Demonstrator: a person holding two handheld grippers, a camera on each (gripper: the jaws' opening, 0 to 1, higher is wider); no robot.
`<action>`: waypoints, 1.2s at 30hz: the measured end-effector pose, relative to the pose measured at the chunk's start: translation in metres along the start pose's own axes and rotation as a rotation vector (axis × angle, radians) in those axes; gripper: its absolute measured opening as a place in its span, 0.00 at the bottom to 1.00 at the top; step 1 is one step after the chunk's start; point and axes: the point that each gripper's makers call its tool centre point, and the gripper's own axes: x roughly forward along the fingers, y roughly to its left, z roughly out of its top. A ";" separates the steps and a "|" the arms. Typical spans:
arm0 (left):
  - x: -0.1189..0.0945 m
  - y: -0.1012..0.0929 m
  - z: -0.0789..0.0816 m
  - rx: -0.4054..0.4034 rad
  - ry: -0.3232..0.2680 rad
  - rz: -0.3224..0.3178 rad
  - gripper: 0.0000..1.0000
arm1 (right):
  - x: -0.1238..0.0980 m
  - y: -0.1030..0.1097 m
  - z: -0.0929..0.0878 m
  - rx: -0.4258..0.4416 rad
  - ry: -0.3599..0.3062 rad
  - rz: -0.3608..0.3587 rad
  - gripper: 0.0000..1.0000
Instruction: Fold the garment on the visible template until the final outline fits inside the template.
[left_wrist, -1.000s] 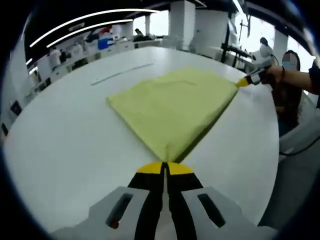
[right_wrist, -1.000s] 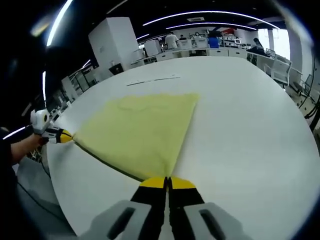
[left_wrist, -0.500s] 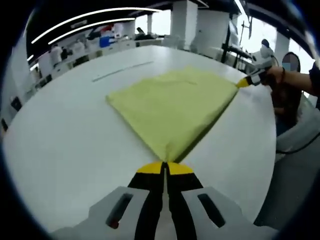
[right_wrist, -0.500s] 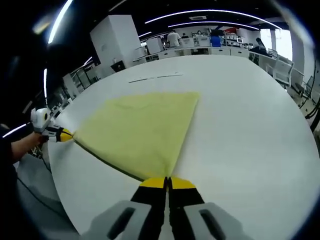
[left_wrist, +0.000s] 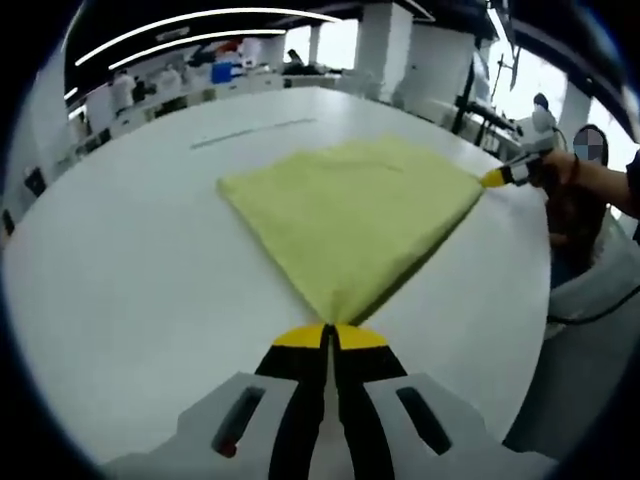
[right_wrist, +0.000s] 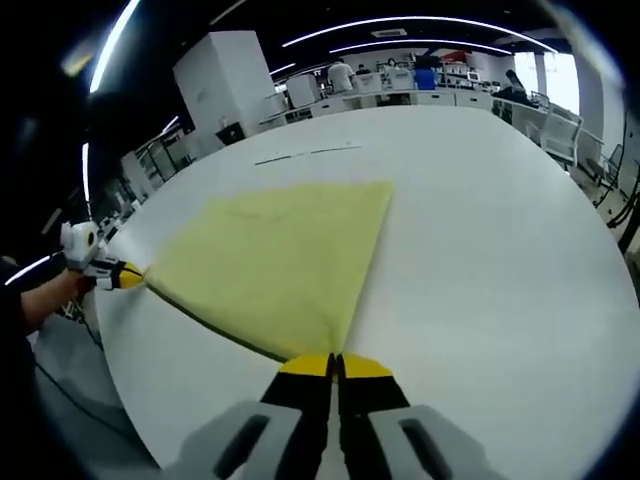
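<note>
Garment (left_wrist: 345, 215) flat on white table (left_wrist: 120, 280), yellow, already folded. Left gripper (left_wrist: 329, 330) clamped on one near corner; right gripper (right_wrist: 333, 360) clamped on the other. Pinched edge stretched taut between them. Cloth fanning forward, away from both. Faint line (right_wrist: 305, 153) on table beyond far edge, possibly template. Next fold likely forward.

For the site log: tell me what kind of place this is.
Probably a large open lab or workshop: a big white table holding a yellow cloth, rows of workbenches with equipment behind, and long strip lights overhead.
</note>
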 end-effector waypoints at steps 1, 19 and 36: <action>0.000 0.000 0.001 -0.001 0.000 0.001 0.00 | 0.001 -0.001 0.000 0.000 0.002 -0.001 0.00; -0.018 0.003 0.026 -0.129 -0.091 0.000 0.34 | -0.004 0.015 0.017 0.025 -0.028 -0.021 0.59; -0.048 -0.007 0.063 -0.095 -0.197 0.009 0.72 | -0.028 0.041 0.056 -0.115 -0.134 -0.009 0.98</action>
